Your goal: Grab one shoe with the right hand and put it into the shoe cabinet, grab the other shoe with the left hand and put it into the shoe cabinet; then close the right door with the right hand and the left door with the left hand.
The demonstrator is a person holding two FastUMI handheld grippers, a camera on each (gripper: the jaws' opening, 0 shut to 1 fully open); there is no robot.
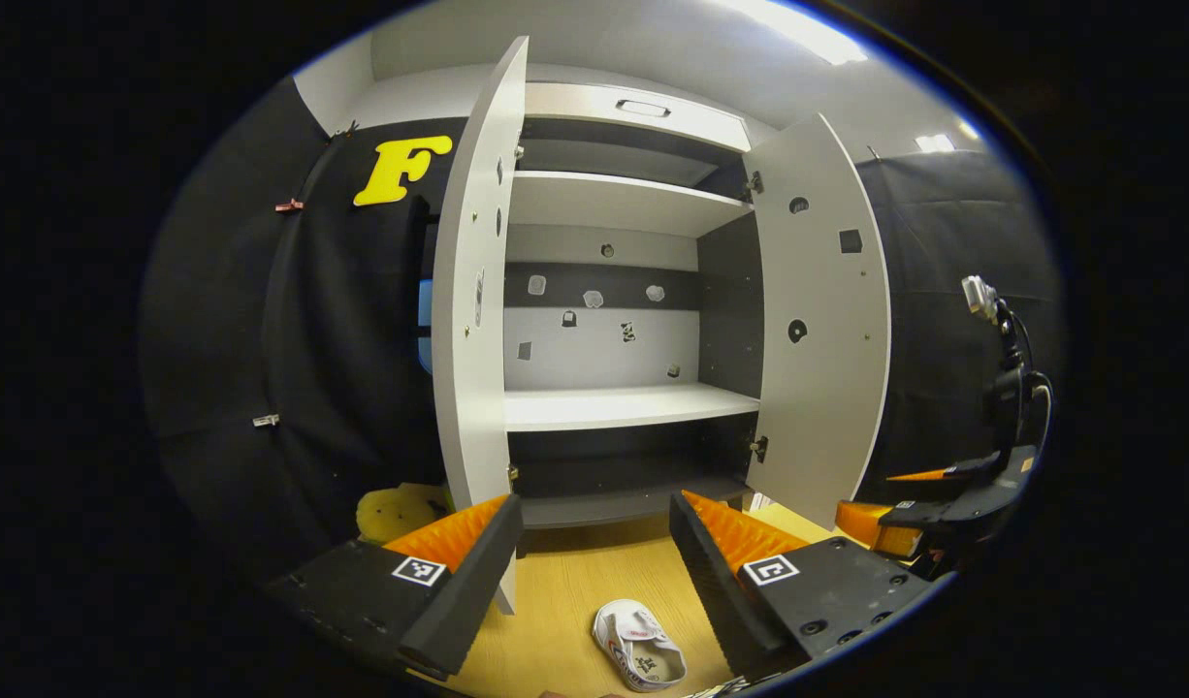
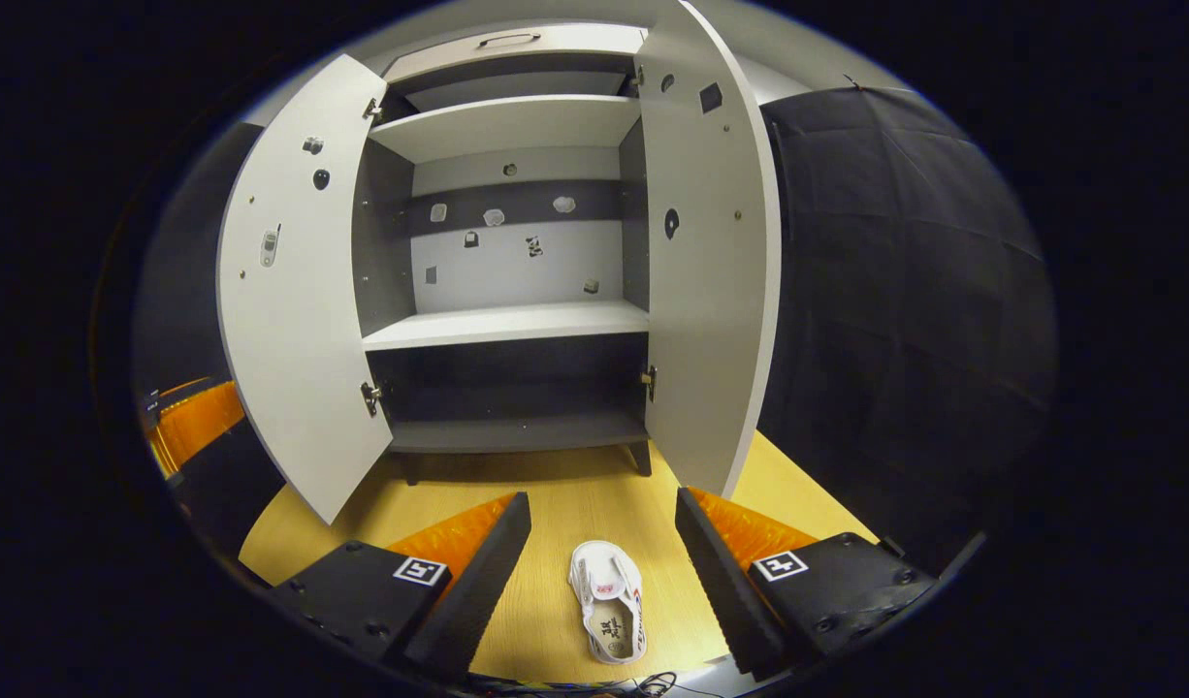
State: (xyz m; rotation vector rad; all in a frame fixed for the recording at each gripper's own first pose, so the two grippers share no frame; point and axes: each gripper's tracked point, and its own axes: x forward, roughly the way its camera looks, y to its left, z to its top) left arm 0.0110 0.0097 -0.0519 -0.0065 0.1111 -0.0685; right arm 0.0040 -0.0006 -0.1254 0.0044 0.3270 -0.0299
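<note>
A white shoe [image 1: 638, 648] lies on the wooden floor [image 1: 575, 582] just below and between the spread fingers of my left gripper [image 1: 591, 574], which is open. In the right gripper view a white shoe [image 2: 609, 601] lies toe away on the floor, low between the fingers of my open right gripper [image 2: 594, 572]. I cannot tell whether it is the same shoe. Ahead stands the shoe cabinet [image 1: 624, 405] [image 2: 505, 325] with its left door [image 1: 476, 320] [image 2: 294, 281] and right door [image 1: 825, 320] [image 2: 711, 242] swung wide open.
The right gripper [image 1: 948, 509] and its mounted camera [image 1: 982, 296] show at the far right of the left gripper view. The left gripper [image 2: 192, 422] shows at the left edge of the right gripper view. A yellow object [image 1: 399, 511] lies on the floor beside the left door. Black cloth walls flank the cabinet.
</note>
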